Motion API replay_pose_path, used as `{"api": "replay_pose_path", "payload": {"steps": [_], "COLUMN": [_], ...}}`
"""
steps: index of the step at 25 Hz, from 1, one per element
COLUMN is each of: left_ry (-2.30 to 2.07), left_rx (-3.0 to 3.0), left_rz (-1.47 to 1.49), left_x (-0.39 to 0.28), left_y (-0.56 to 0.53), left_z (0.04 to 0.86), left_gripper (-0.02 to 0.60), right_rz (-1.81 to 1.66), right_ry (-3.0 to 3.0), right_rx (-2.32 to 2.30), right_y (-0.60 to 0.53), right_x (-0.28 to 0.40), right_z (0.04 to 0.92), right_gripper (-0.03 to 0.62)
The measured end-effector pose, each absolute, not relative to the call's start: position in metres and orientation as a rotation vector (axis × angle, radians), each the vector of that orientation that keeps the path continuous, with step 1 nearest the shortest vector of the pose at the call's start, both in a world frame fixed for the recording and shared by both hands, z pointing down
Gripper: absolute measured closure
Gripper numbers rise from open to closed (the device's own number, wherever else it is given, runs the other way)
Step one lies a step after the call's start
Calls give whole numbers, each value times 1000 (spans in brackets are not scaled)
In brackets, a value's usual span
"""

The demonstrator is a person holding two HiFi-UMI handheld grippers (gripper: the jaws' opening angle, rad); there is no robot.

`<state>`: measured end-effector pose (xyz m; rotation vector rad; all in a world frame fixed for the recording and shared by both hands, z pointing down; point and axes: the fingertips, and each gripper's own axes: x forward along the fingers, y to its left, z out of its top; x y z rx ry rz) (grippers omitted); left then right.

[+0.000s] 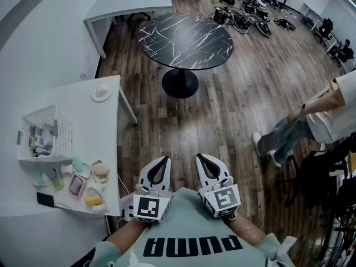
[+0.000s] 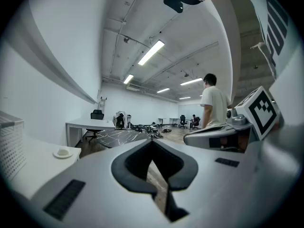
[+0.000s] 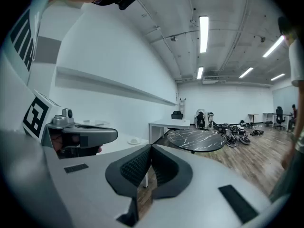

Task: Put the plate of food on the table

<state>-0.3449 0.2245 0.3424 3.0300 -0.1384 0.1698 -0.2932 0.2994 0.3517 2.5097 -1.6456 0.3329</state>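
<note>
Head view shows the plate of food (image 1: pixel 100 171) on the white table (image 1: pixel 67 93) at near left, nearer my left gripper (image 1: pixel 165 158) than my right gripper (image 1: pixel 198 156), both pressed together on nothing and well apart from it.

A basket (image 1: pixel 64 128) and plates of food (image 1: pixel 100 171) sit on the left table (image 1: pixel 83 109), a round table (image 1: pixel 185 40) ahead.

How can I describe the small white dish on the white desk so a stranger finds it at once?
Find the white desk with the basket on the left. Go to its far corner, nearest the round black table. The dish sits there alone, far from the food plates at the near end.
</note>
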Motion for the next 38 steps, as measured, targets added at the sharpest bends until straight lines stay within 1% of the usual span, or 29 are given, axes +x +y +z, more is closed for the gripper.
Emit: {"api": "replay_pose_path", "payload": {"steps": [10, 18, 21, 25, 38], "left_ry": [-176, -203, -235, -353, -582], "left_rx": [2995, 2989, 3009, 2991, 2993], "left_rz": [166, 221, 278, 220, 262], "left_x": [-368, -357, -348, -327, -230], "left_y": [179, 157, 144, 121, 81], "left_z": [349, 359, 361, 358, 348], "left_gripper": [575, 575, 575, 575, 575], "right_rz": [337, 358, 357, 342, 286], "right_ry": [-1647, -1676, -1720, -1795, -1979], "right_rx": [2479, 2448, 2428, 2385, 2261], "right_y": [256, 232, 217, 192, 138], "right_x": [-314, -300, -285, -262, -156], "right_z": [357, 364, 366, 366, 359], "right_gripper": [586, 586, 586, 586, 586]}}
